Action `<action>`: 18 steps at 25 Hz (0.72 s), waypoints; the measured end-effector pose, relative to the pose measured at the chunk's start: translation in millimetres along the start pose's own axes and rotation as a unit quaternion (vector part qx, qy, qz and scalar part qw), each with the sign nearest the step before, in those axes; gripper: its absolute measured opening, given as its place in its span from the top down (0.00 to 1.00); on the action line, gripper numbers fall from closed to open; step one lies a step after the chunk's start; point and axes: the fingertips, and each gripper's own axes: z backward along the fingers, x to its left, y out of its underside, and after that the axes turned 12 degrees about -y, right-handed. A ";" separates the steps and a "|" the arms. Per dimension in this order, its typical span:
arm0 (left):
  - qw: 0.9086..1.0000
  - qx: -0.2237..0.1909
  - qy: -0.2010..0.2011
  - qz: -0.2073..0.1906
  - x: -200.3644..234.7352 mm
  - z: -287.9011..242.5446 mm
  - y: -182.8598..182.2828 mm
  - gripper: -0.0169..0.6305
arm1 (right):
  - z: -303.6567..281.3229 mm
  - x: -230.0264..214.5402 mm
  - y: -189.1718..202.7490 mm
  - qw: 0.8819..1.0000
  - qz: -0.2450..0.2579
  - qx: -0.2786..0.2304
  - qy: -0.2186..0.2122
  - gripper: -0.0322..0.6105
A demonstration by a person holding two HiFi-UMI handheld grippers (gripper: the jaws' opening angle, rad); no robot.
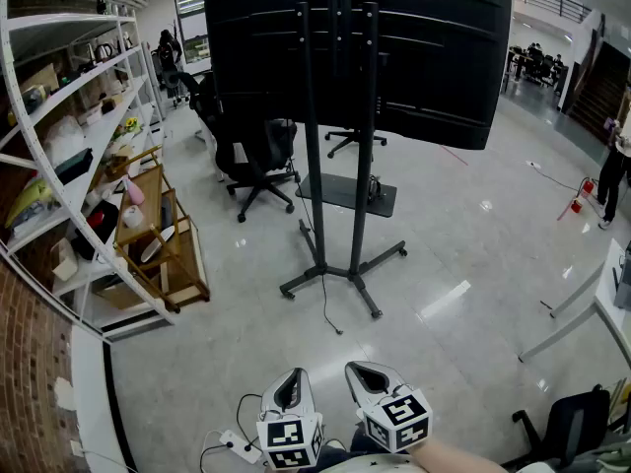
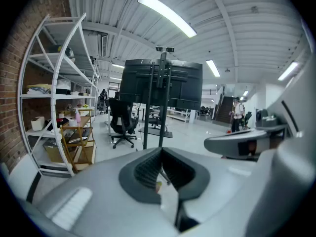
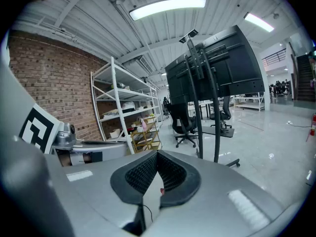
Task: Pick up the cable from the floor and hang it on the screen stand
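Note:
A thin black cable [image 1: 323, 299] lies on the shiny floor, running from the base of the screen stand [image 1: 337, 166] toward me. The stand carries a big black screen [image 1: 424, 47] on two dark poles and a wheeled base. It also shows ahead as the screen stand [image 2: 161, 107] in the left gripper view and as the screen stand [image 3: 202, 107] in the right gripper view. My left gripper [image 1: 293, 376] and right gripper [image 1: 361, 369] hang side by side at the bottom, well short of the stand. Both are shut with nothing between the jaws.
White shelving [image 1: 59, 166] and a wooden cart [image 1: 158, 235] line the left. A black office chair [image 1: 251, 156] stands behind the stand. A white power strip [image 1: 235, 445] with cords lies by my left gripper. A white table leg [image 1: 577, 313] and dark chair [image 1: 567, 427] sit at the right.

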 end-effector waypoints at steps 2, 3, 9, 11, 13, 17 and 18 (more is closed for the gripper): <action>1.000 0.002 -0.006 0.000 13.4 -12.9 0.3 0.96 | -15.4 -5.6 0.1 1.000 0.000 0.002 -0.002 0.95; 1.000 0.003 -0.009 0.002 19.7 -19.8 0.3 0.96 | -23.1 -9.5 -0.2 1.000 0.000 0.004 -0.003 0.95; 0.999 0.012 -0.032 0.020 50.1 -83.7 -7.1 0.96 | -81.3 -52.3 -17.7 1.000 -0.005 0.005 -0.011 0.95; 0.999 0.012 -0.038 0.023 56.0 -115.3 -16.4 0.96 | -106.3 -74.9 -29.7 1.000 -0.005 0.004 -0.016 0.95; 0.999 0.012 -0.046 0.022 61.4 -153.0 -31.6 0.96 | -134.9 -102.6 -46.6 1.000 -0.002 0.005 -0.022 0.95; 0.998 0.007 -0.059 0.022 70.6 -237.9 -77.9 0.96 | -193.8 -160.2 -96.7 0.999 0.021 0.013 -0.039 0.95; 0.998 0.004 -0.060 0.025 71.9 -260.0 -90.7 0.96 | -207.8 -175.1 -108.8 0.999 0.027 0.016 -0.042 0.95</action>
